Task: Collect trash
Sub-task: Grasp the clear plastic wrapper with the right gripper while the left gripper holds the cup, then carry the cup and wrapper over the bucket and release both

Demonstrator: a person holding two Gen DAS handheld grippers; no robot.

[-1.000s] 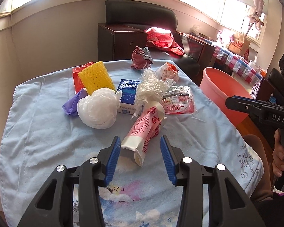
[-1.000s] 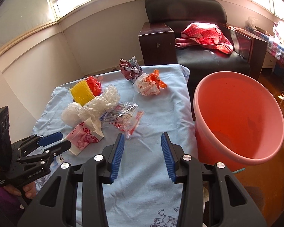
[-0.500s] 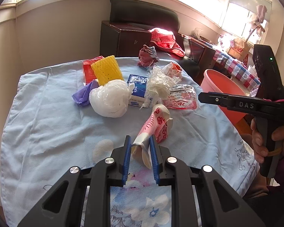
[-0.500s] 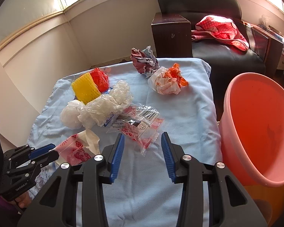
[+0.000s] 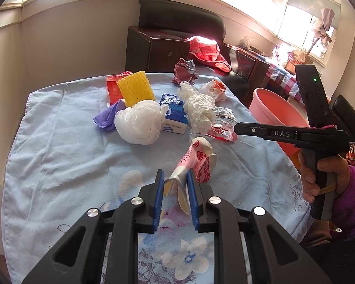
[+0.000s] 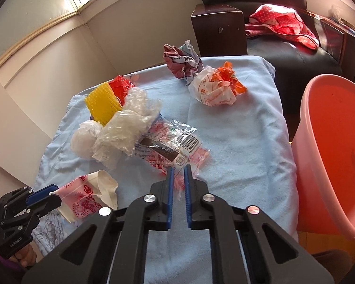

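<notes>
trash on table, tissue pack (image 5: 174, 113) in left view only, bucket (image 6: 331, 146) interior in right

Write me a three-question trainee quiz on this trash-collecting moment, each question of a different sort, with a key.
1. True or false: the left gripper is shut on the crushed pink paper cup.
2. Multiple choice: what is between the pads of the right gripper? A) the yellow foam net B) the clear snack wrapper C) the orange-and-white crumpled wrapper
3. Fill in: the pink bucket stands off the table's ____ edge, as the right wrist view shows it.

Key
1. True; its blue pads squeeze the cup's white rim end.
2. B; the pads pinch the wrapper's near edge.
3. right
</notes>
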